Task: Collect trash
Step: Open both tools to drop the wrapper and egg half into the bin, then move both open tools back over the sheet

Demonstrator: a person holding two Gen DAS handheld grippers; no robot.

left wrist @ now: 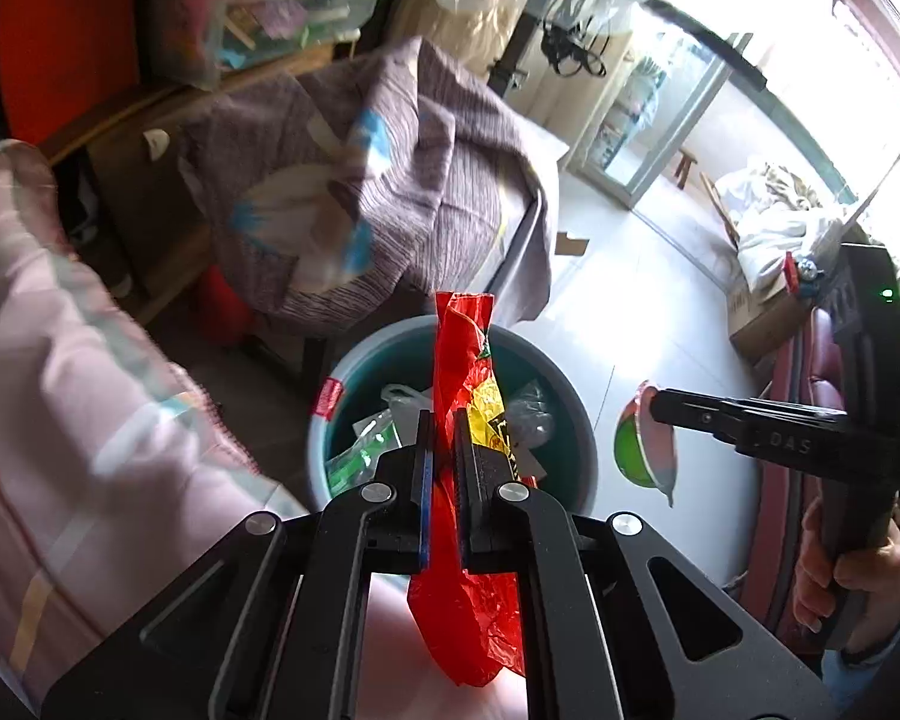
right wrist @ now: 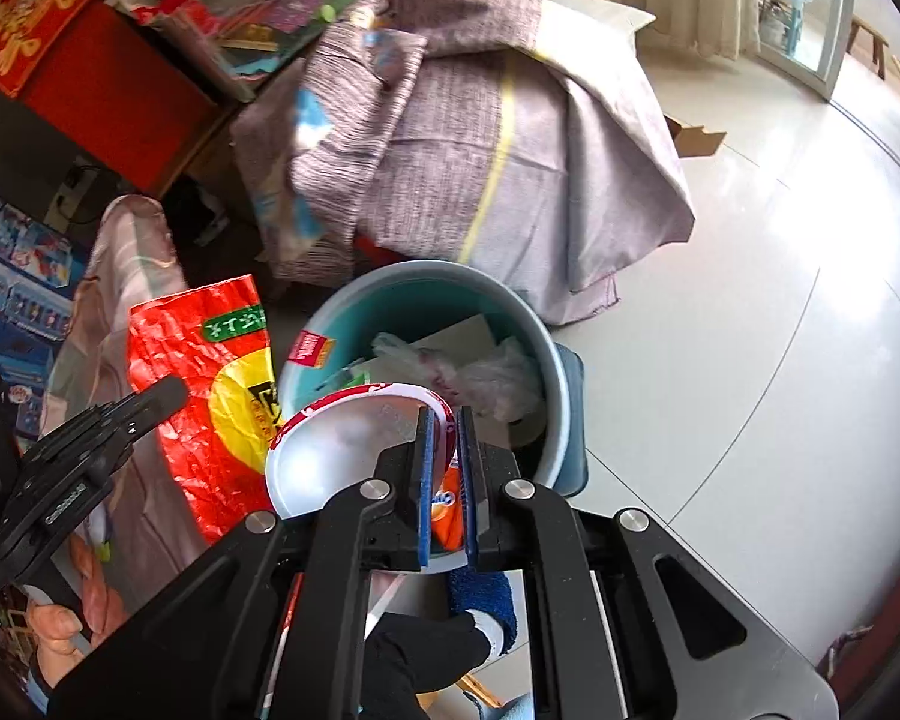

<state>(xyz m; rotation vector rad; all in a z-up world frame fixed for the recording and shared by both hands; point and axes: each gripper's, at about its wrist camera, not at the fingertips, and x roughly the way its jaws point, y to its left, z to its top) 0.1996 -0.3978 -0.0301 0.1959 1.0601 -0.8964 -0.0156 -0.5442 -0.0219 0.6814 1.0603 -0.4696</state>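
My left gripper point(left wrist: 443, 420) is shut on a crumpled red and yellow snack wrapper point(left wrist: 468, 372) and holds it over the teal trash bin point(left wrist: 414, 342). The bin holds plastic bags and wrappers. My right gripper point(right wrist: 447, 420) is shut on the rim of a paper instant-noodle bowl point(right wrist: 342, 450), held above the near edge of the bin point(right wrist: 528, 324). The wrapper point(right wrist: 210, 396) and the left gripper point(right wrist: 168, 393) show at the left of the right wrist view. The bowl point(left wrist: 639, 444) and the right gripper point(left wrist: 660, 405) show at the right of the left wrist view.
A purple-grey cloth point(right wrist: 486, 138) covers a bulky thing just behind the bin. A pink quilted cover point(left wrist: 60, 390) lies at the left. A wooden cabinet point(left wrist: 144, 180) with clutter stands behind. White tiled floor point(right wrist: 780, 330) spreads to the right.
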